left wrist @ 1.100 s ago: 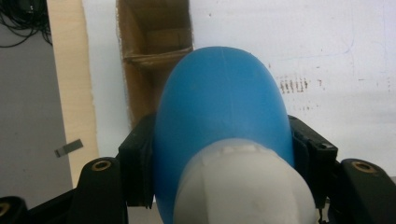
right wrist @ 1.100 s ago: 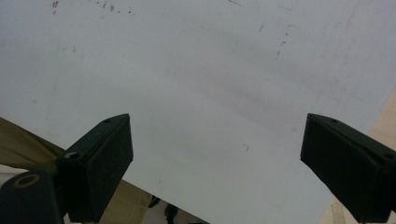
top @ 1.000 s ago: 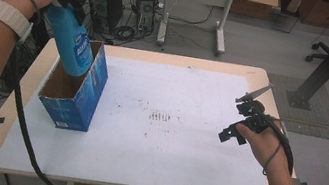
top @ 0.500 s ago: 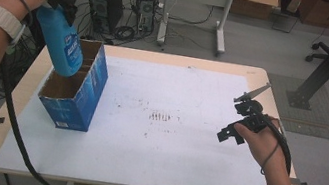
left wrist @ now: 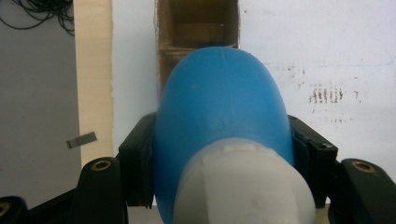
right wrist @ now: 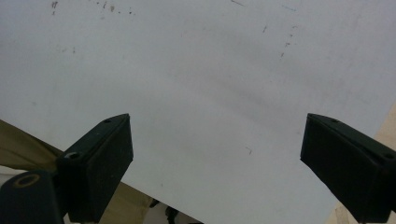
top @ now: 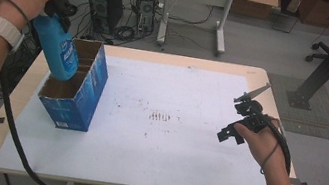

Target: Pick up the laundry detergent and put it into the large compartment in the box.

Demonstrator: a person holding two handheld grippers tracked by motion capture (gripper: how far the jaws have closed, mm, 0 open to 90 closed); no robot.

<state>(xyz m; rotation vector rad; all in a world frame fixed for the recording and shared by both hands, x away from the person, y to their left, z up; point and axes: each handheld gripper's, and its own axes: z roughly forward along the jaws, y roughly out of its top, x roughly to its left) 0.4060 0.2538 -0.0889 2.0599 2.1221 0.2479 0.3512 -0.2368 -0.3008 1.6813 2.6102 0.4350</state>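
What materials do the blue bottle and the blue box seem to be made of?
Blue bottle: probably plastic, with a smooth, slightly glossy skin and a faint mould seam. Blue box: cardboard, since the inside and dividers are raw brown and the outside is printed blue.

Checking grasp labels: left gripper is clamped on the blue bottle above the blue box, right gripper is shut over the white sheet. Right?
One error: the right gripper is open, not shut. The right gripper view shows its jaws wide apart with nothing between them, over the white sheet. The rest holds: the left gripper is clamped on the blue bottle above the blue box.
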